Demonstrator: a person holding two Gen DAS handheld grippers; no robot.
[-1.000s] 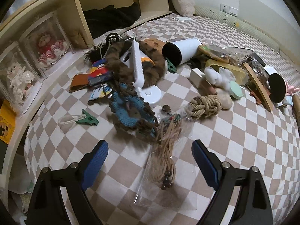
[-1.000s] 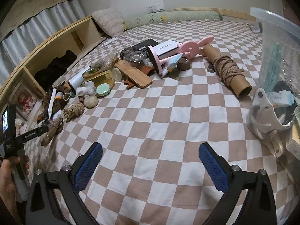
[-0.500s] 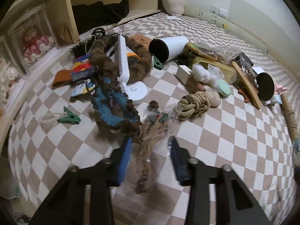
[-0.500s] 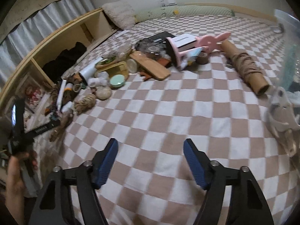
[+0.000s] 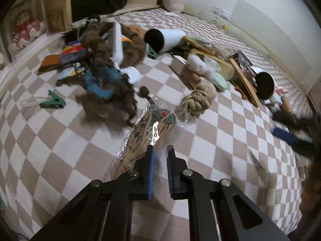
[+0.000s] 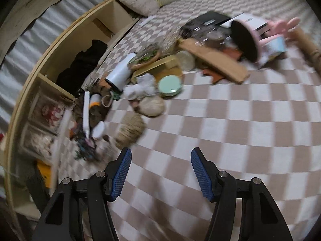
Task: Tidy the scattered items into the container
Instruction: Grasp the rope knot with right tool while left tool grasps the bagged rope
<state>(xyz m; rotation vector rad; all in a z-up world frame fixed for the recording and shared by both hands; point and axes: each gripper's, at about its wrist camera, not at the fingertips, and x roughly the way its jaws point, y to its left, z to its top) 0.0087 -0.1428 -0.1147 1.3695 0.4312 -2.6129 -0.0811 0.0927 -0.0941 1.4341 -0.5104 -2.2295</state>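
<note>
Cellophane packet of raffia cords (image 5: pixel 144 138): long axis running straight ahead from the left gripper (image 5: pixel 160 150), clamped on its near end; right gripper (image 6: pixel 161 160) spread, empty.

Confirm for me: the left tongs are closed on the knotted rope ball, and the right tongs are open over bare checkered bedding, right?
Not quite. The left tongs are closed on the clear packet of straw-coloured cords, not the knotted rope ball, which lies beyond it; the left wrist view shows this. The right tongs are open over bedding, as stated.
</note>
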